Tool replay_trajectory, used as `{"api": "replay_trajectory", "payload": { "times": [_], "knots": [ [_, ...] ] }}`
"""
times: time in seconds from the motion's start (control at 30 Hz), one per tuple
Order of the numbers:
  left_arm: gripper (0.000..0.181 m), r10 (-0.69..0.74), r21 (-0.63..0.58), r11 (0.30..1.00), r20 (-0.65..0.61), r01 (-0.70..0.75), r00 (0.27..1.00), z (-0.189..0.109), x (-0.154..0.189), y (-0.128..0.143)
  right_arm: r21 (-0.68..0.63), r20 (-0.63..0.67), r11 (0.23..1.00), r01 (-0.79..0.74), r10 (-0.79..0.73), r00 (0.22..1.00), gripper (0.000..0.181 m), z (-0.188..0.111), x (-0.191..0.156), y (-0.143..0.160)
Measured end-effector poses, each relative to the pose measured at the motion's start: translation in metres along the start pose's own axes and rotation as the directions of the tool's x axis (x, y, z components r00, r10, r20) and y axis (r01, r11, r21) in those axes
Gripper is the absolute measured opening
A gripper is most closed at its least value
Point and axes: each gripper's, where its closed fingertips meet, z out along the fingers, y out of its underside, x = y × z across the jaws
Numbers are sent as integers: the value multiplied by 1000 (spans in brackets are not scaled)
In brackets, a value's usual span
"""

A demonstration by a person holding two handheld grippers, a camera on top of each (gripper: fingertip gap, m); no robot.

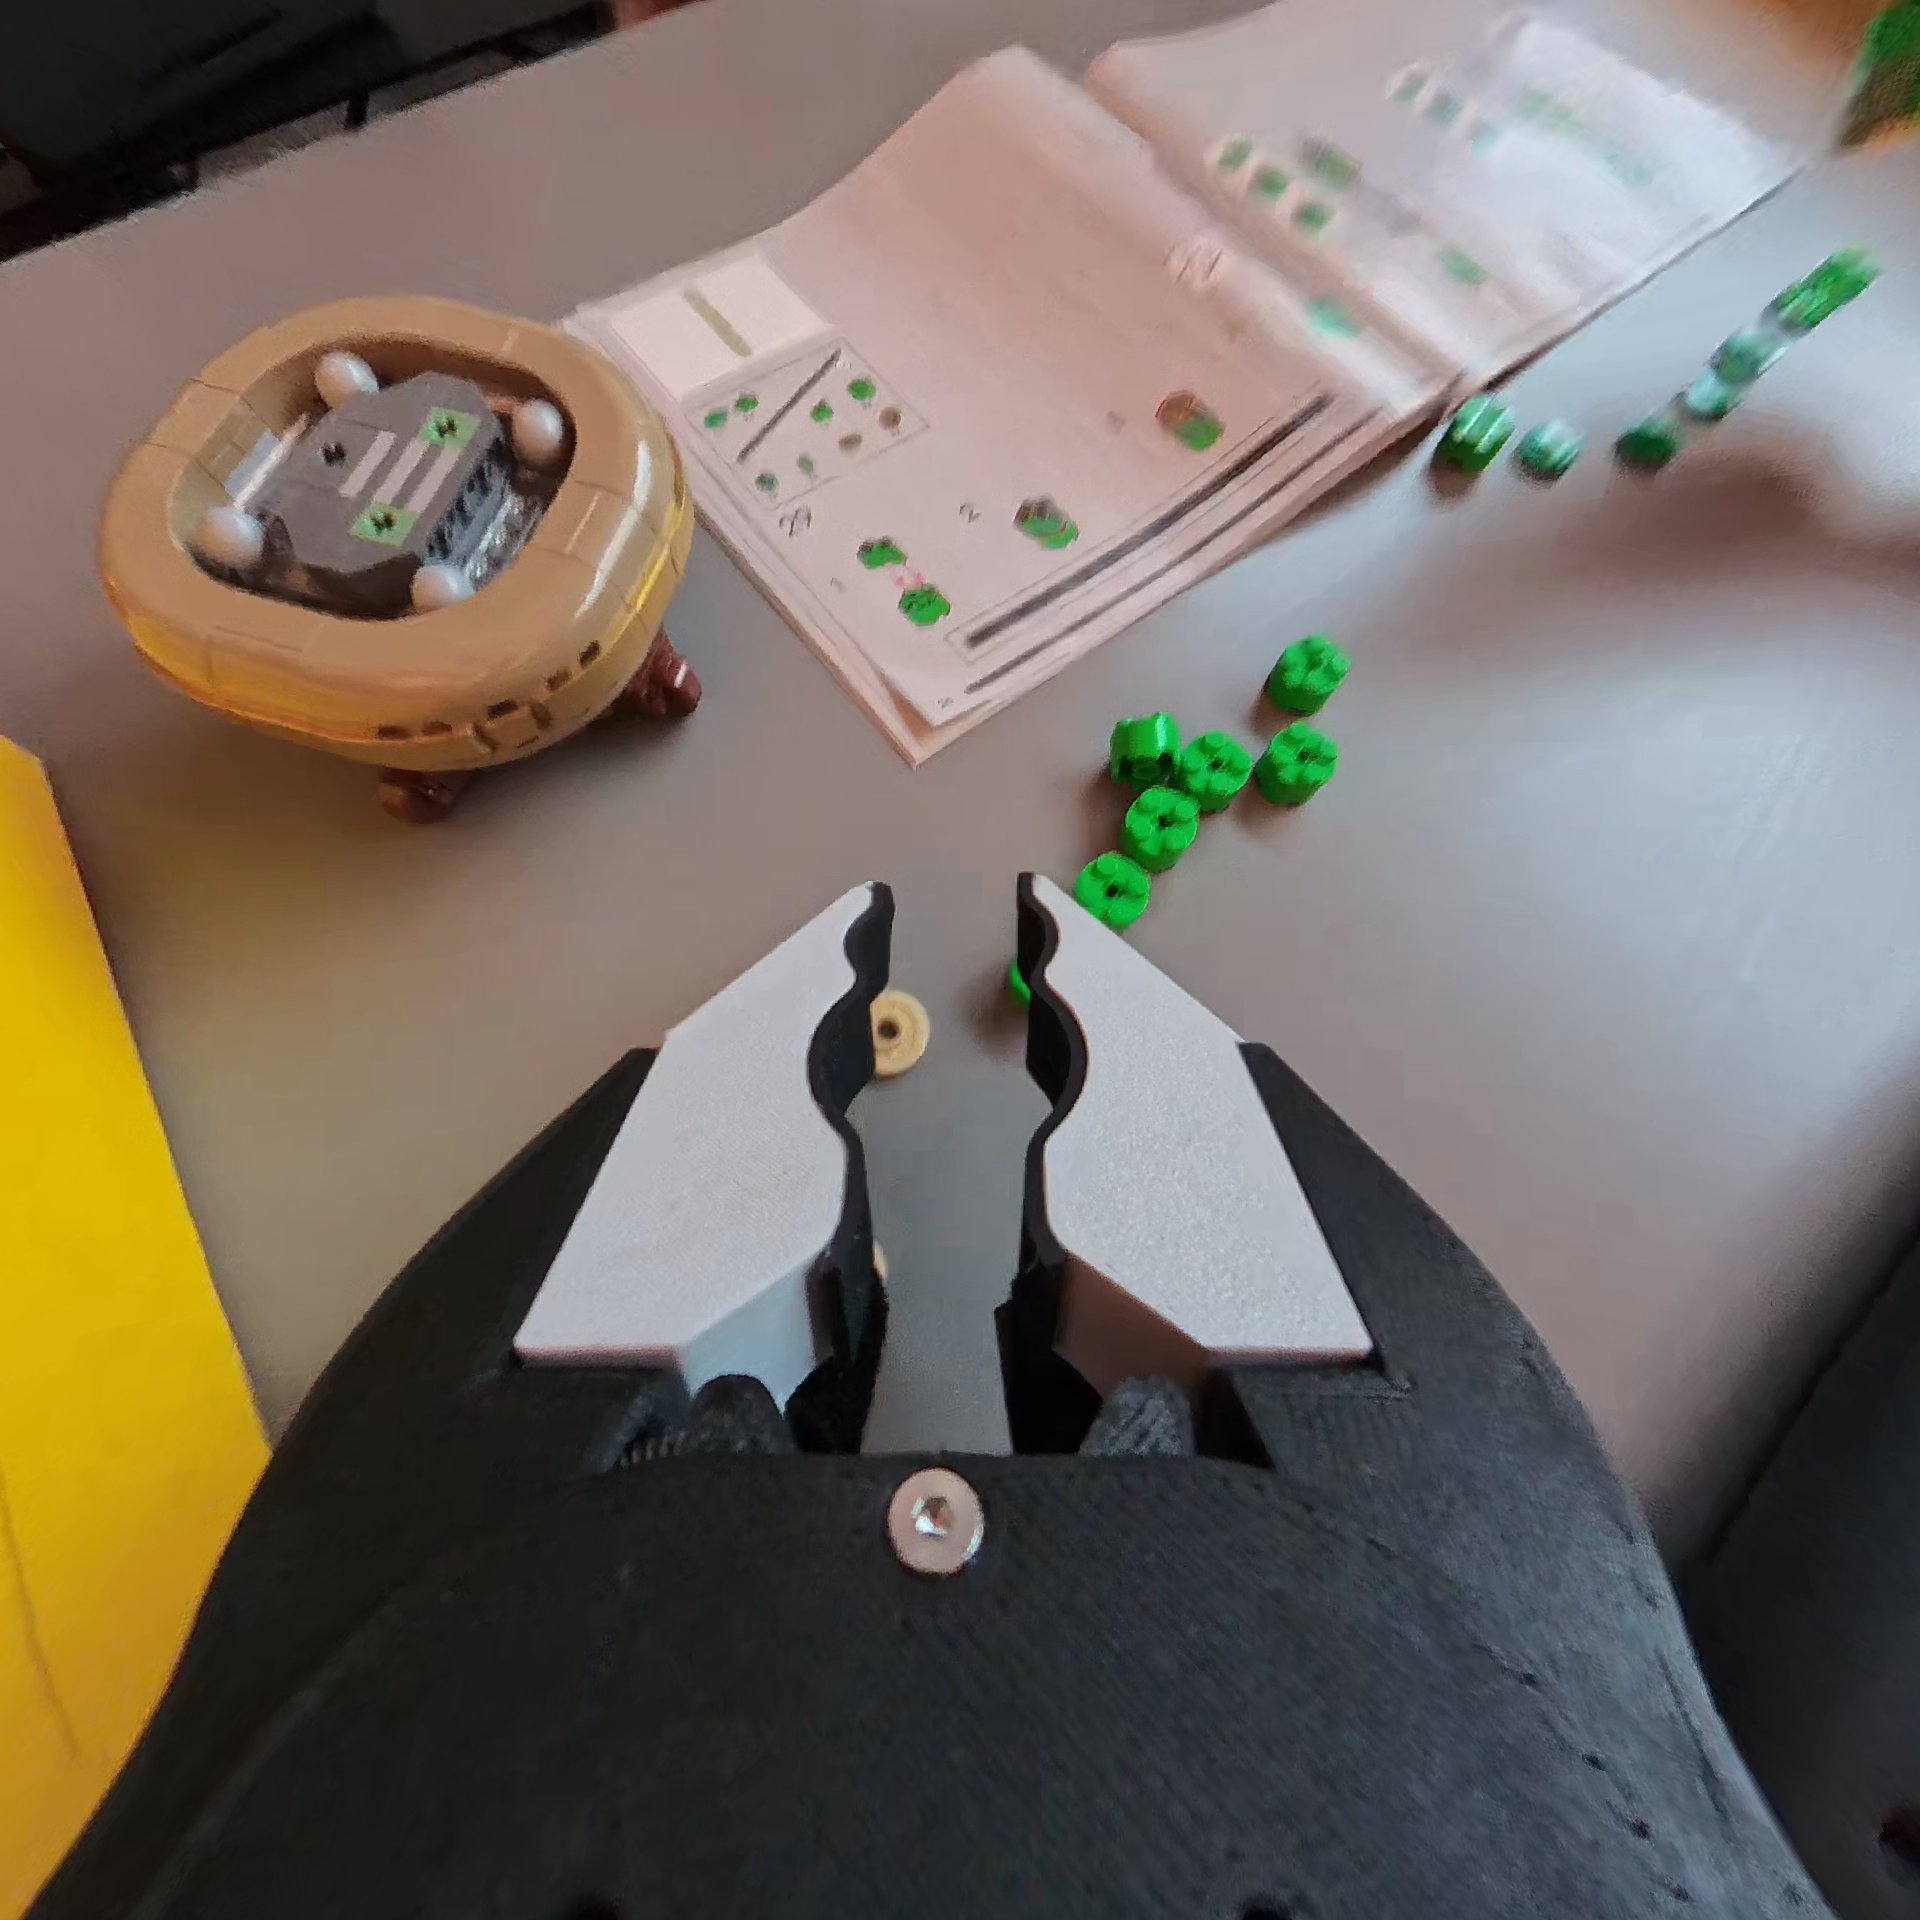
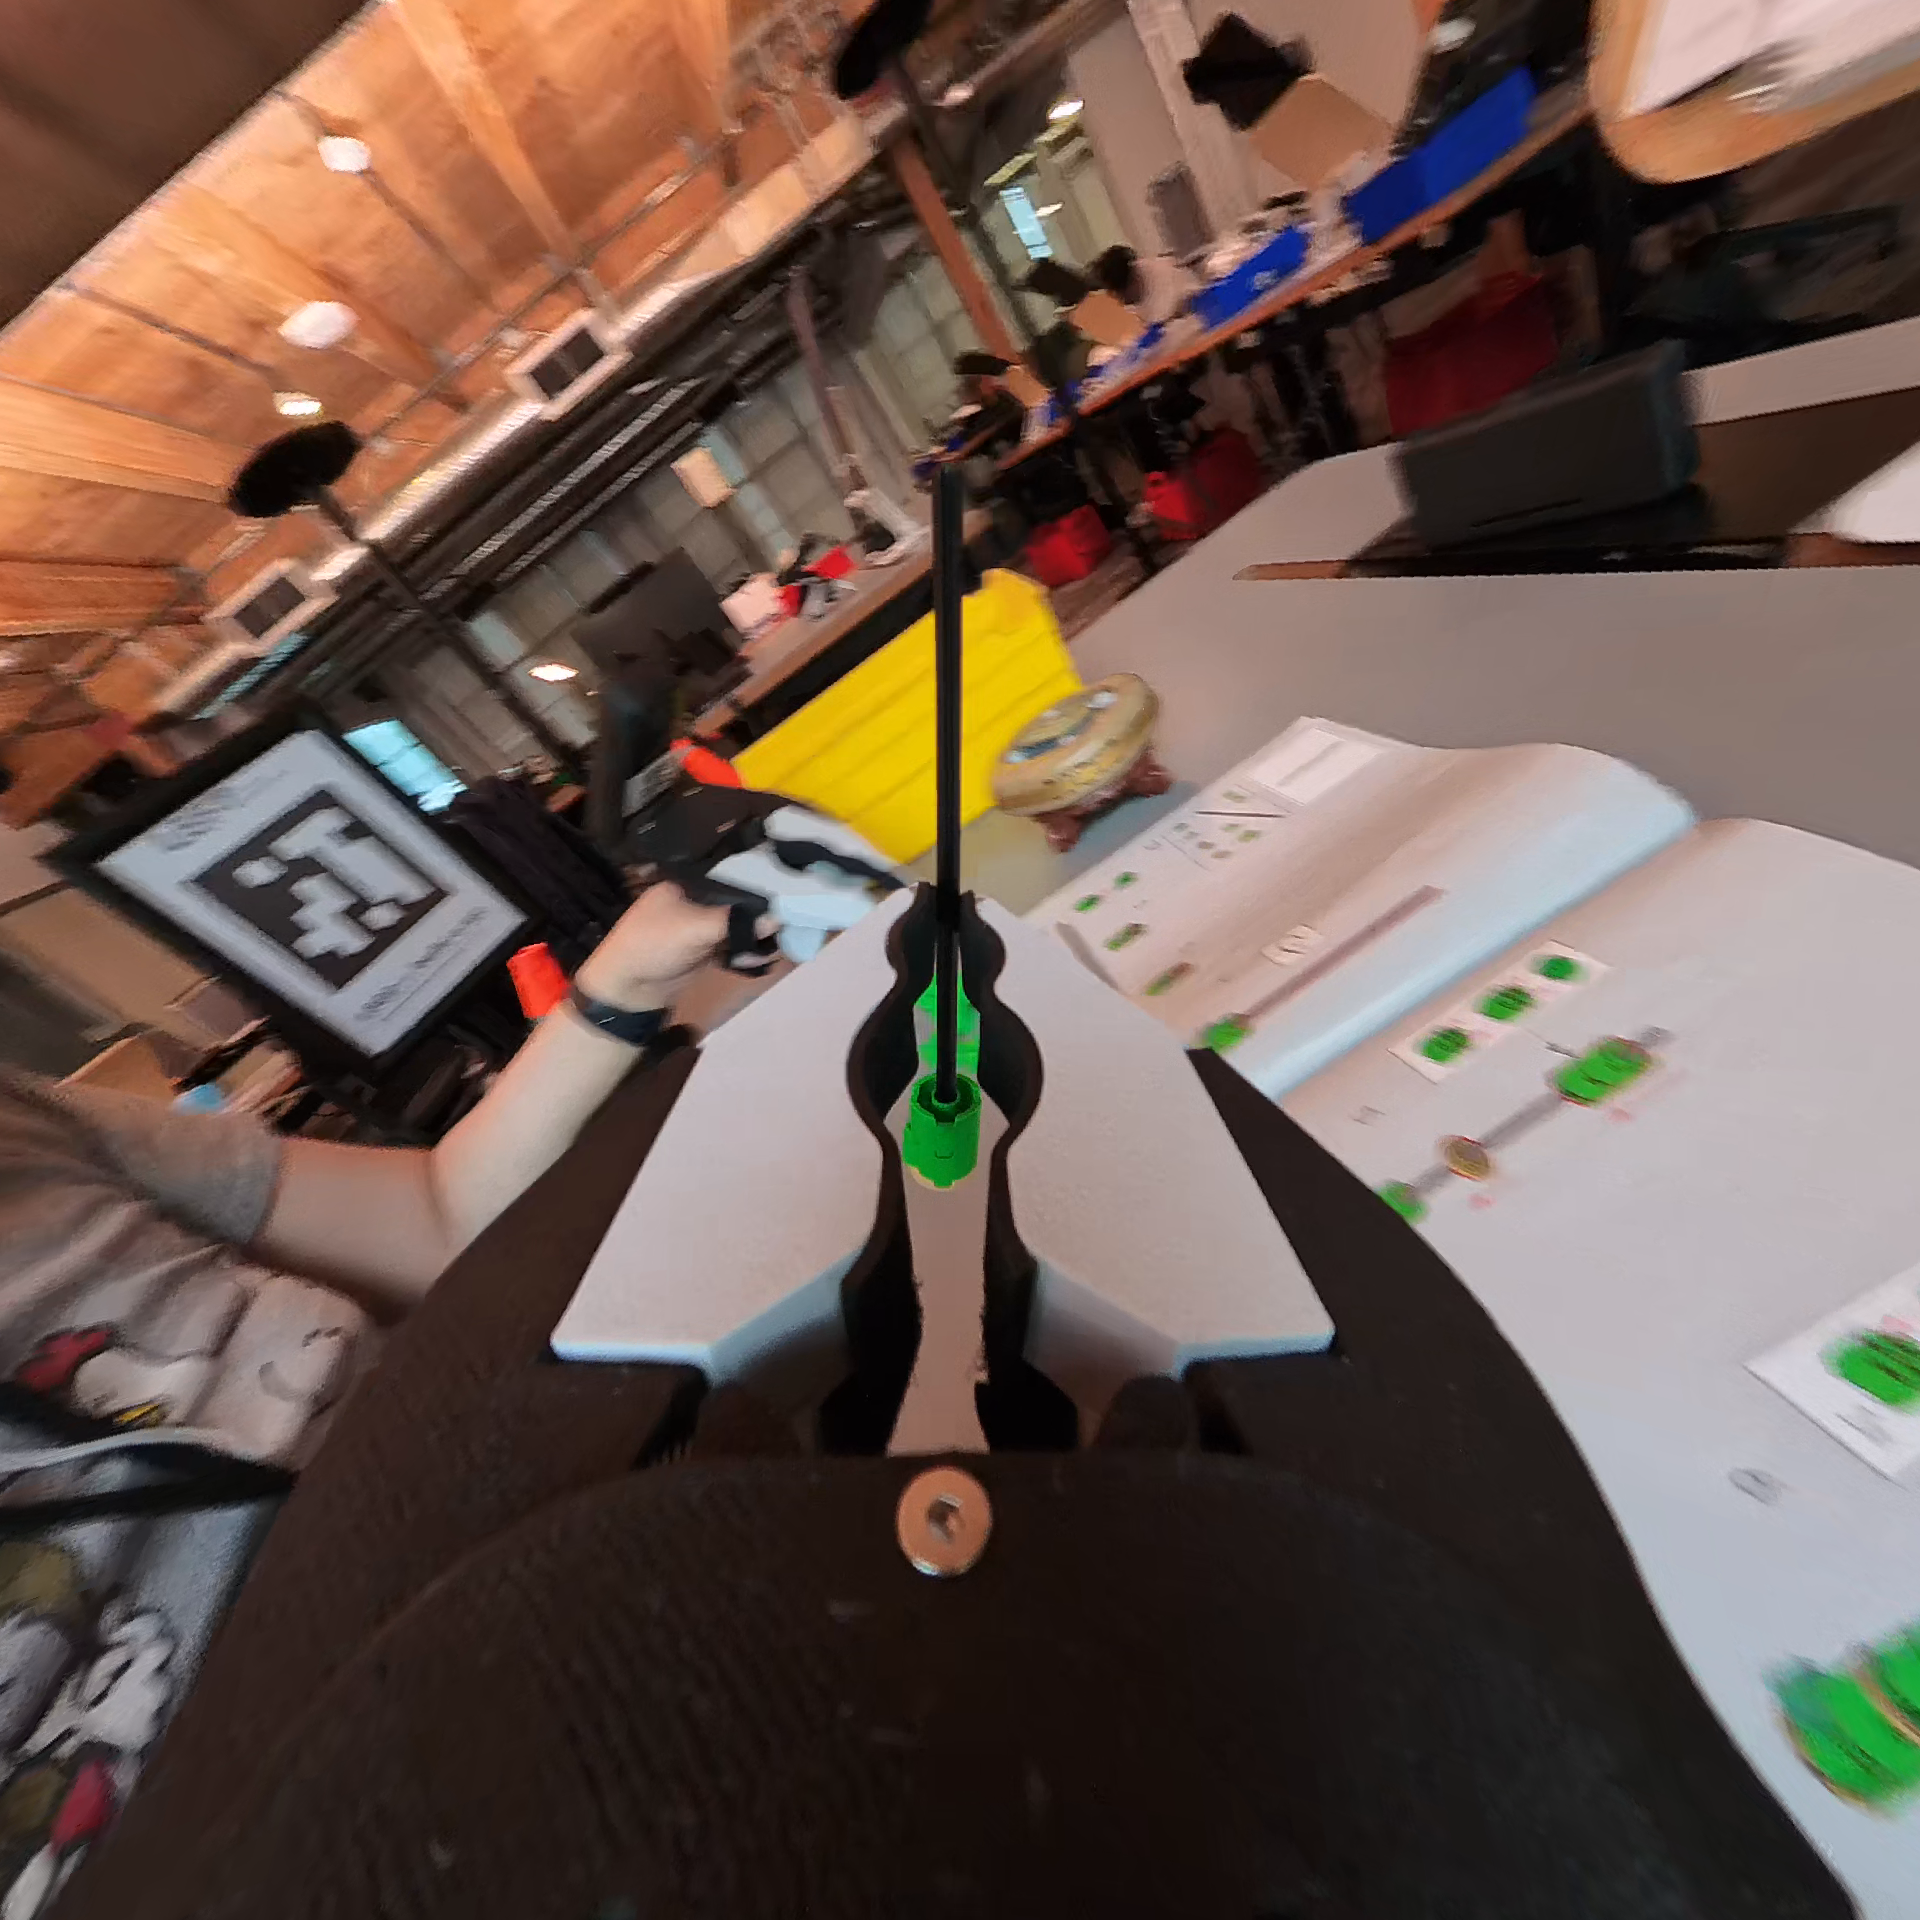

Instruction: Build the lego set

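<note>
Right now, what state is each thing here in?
Left gripper: open, empty, above the grey table.
Right gripper: shut on thin black rod, a green round brick threaded on it.
Paper instruction booklet: open, flat.
Tan round pot model: upright, unfinished.
Loose green round bricks: scattered.

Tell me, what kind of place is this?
Probably a big workshop or lab: a high wooden ceiling, long benches with blue bins, and a marker board. Lego sits on a grey table.
</note>
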Motion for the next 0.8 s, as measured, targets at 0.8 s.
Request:
{"api": "replay_trajectory", "payload": {
  "times": [0.8],
  "knots": [
    [27, 59, 186, 982, -219, -18, 974, -65, 79, -23, -152, 211, 985, 78, -45, 977, 2, 52, -86, 58]
  ]
}}
